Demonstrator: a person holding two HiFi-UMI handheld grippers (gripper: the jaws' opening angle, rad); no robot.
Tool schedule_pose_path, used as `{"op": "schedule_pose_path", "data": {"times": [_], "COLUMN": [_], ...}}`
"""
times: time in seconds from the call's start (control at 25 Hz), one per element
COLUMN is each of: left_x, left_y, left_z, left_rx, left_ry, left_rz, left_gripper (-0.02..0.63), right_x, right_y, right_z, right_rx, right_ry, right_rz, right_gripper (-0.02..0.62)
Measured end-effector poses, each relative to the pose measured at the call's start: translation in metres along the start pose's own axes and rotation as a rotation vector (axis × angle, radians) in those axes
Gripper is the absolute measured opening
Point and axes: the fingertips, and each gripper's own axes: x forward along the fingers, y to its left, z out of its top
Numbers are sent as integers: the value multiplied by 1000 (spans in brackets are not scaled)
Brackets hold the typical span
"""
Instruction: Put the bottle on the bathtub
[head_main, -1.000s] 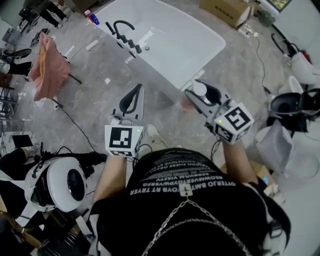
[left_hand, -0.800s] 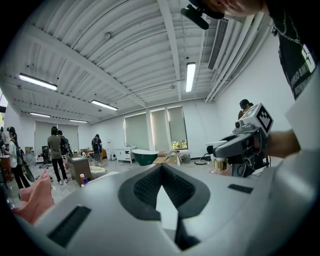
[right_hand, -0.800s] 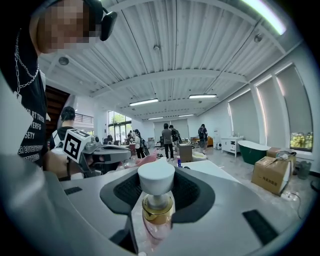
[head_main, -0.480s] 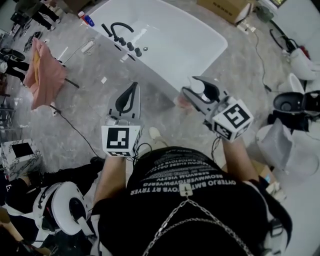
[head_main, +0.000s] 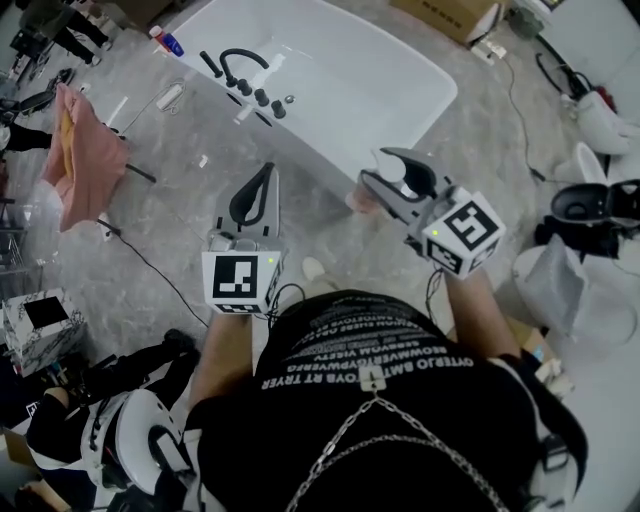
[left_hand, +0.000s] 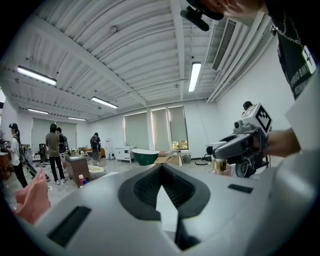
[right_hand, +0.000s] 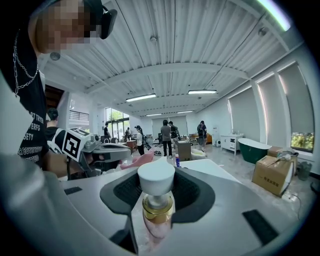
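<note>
Currently held: the bottle (right_hand: 156, 197) is clamped between the jaws of the right gripper (head_main: 376, 168), and its white cap stands free above them.
Reason for the hold: the bottle is upright, so I think it can be set down on its base without turning.
Bottle's place: in the air over the floor, near the bathtub (head_main: 350, 80) but not yet above it.
Left gripper (head_main: 268, 175): its jaws are closed together with nothing between them. It is carried beside the other, probably because one grip is enough.
Likely goal: the flat rim by the black faucet (head_main: 240, 58) seems to offer room.
</note>
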Motion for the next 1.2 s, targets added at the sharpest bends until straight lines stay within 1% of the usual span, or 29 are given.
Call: {"op": "schedule_pose_path", "data": {"times": [0.2,0.44,0.72,0.92,1.08,1.2], "left_x": [3,-5,-22,-23,-13,-13], "left_y": [33,69,111,115,123,125], "left_z": [-3,-2,-19,-25,-31,-31], "left_rx": [1,0,-34,-56,-67,-64], "left_ry": [7,-15,-1,-8,7,13], "left_rz": [7,15,37,29,17,29], "left_gripper": [2,2,2,2,2,2], "right_x": [22,55,83,98,115,117], "right_y": [-2,4,8,10,4,0], "right_z": [7,18,36,39,42,40], "right_rx": [-9,-13,-9,-24,-16,-11], "right_ry": [8,19,1,14,22,23], "right_rz": [-14,-15,-26,-22,-20,-11], "right_gripper": [156,156,156,156,156,156]}}
